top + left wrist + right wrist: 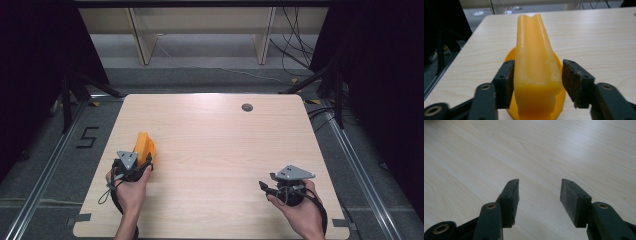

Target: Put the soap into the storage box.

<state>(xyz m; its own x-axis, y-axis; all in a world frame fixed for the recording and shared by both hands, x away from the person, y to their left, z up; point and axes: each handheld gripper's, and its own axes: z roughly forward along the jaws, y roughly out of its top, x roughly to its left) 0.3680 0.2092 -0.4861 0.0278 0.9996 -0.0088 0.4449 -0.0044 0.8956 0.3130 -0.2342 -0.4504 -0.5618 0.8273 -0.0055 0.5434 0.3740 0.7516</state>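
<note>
Pale wood worktop [215, 150] lying bare apart from orange scoop [536, 72] resting near left edge. Left tool [537, 83] straddling scoop, jaws spread, right pad not touching; lifting probably pending. Right tool [539, 200] idling spread over bare wood.

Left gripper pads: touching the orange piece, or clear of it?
Partly touching. In the left gripper view, one pad lies against the orange piece, while a plain gap separates the other pad from it. The left gripper isn't clamping it.
</note>
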